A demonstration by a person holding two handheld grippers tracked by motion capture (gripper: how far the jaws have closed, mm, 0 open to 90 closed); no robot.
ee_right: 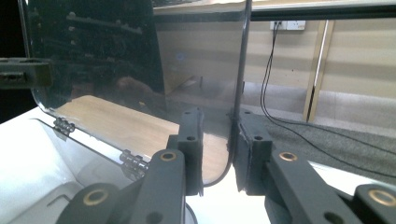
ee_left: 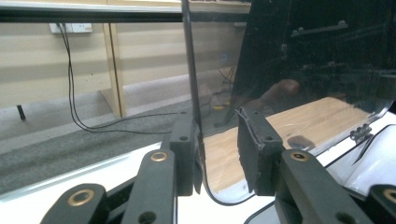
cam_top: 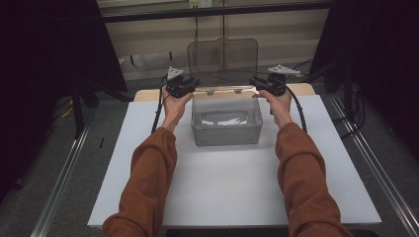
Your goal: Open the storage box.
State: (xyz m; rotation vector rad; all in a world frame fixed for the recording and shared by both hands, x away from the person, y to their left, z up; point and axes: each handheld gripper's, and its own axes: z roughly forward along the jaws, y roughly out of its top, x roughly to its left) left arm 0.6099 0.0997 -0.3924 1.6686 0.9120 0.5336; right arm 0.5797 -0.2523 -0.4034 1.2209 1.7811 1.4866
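A clear plastic box (cam_top: 226,129) stands at the middle of the white board, and its hinged lid (cam_top: 223,57) is raised upright behind it. My left gripper (cam_top: 191,84) is at the lid's lower left corner and my right gripper (cam_top: 256,82) at its lower right corner. In the left gripper view the lid's edge (ee_left: 189,70) runs down between the jaws of the left gripper (ee_left: 217,140), against the left pad, with a gap to the right pad. In the right gripper view the lid's edge (ee_right: 243,70) lies against the right pad of the right gripper (ee_right: 218,135), apart from the left pad.
The white board (cam_top: 222,187) lies on a wooden table (cam_top: 146,94). Dark panels stand at both sides, and metal rails (cam_top: 64,173) run along the floor. Cables hang from a wall socket (ee_left: 70,28) behind the table.
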